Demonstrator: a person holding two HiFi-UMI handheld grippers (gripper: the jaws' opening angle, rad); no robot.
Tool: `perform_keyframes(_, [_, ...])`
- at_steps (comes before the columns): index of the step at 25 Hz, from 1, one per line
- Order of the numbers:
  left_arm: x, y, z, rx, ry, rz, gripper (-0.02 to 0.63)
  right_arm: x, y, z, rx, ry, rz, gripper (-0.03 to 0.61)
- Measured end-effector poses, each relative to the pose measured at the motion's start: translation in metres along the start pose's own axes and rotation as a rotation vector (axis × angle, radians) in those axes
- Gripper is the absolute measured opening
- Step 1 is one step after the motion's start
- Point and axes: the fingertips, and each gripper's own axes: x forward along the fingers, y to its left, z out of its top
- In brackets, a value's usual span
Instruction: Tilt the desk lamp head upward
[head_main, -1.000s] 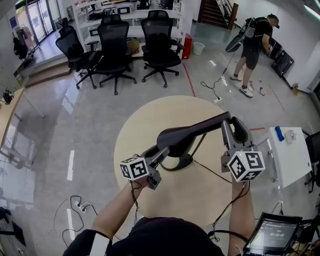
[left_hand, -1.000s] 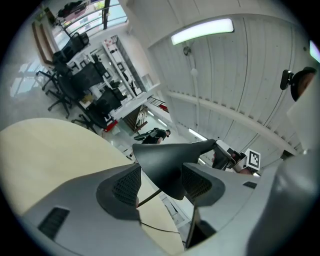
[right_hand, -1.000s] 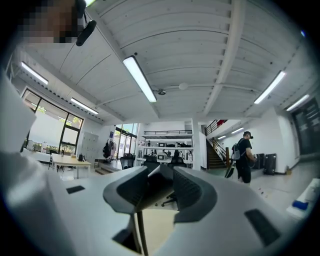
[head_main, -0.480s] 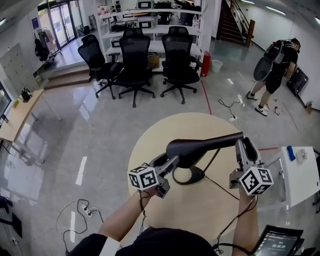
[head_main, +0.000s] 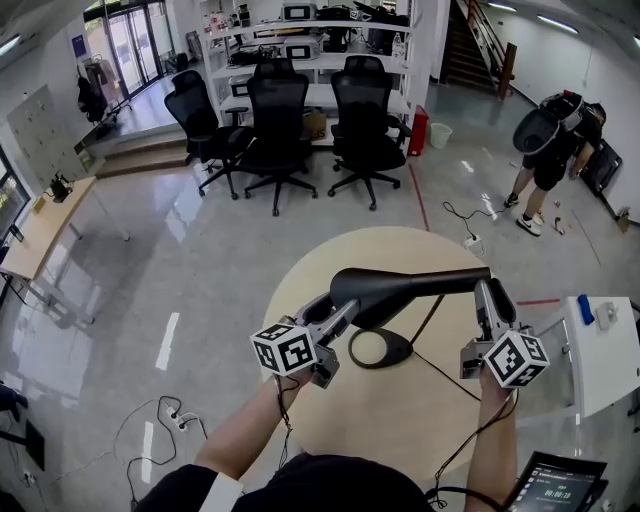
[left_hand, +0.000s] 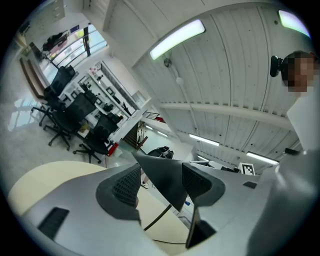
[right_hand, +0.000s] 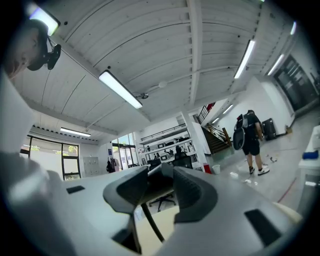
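1. Head view: lamp head sits over lamp base, mid round table; open tabletop all round the base.
2. Left gripper view: left gripper clamps wide on the lamp head; base unseen.
3. Right gripper view: right gripper pinches lamp arm; cable below.

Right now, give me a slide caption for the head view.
Left gripper clamps the desk lamp head, right gripper the lamp arm, above a round table.
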Motion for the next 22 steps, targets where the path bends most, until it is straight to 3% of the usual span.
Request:
perform_keyframes(4, [0.0,0.0,0.001,0.018,0.011,-0.001,0.265,0.0,0.001,0.001,-0.055,0.051,-0.001,0.163])
perform_keyframes(8, [0.001,-0.004,0.006,0.02,0.009,-0.002,0.265,0.007,0.001,0.026,-0.056,-0.004,-0.01,0.163])
perform_keyframes(13, [0.0,-0.008,0.013,0.022,-0.002,-0.008,0.265,0.021,0.001,0.008,-0.087,0.096,-0.032,0.163])
perform_keyframes(22, [-0.003,-0.02,0.04,0.057,-0.054,-0.036,0.265,0.019,-0.007,-0.002,0.038,0.06,-0.019,0.163])
